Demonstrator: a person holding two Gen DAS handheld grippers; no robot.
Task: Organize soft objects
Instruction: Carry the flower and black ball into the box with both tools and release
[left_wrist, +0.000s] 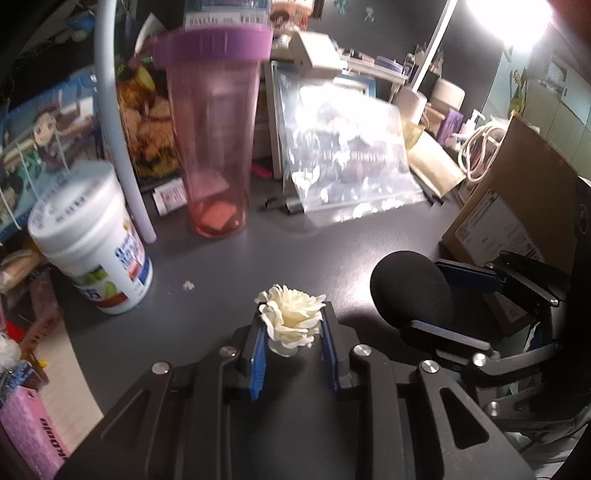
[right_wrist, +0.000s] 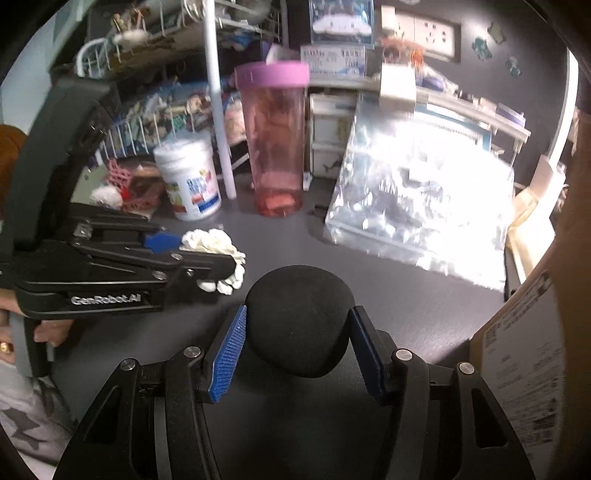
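Above the desk (left_wrist: 221, 258), hand-held grippers clamp flower (left_wrist: 290, 317) and foam ball (right_wrist: 299, 325).

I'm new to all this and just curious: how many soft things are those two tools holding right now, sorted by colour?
White: 1, the fabric flower pinched in the left gripper.
Black: 1, the foam ball squeezed in the right gripper.
Total: 2 soft things, one in each set of jaws.
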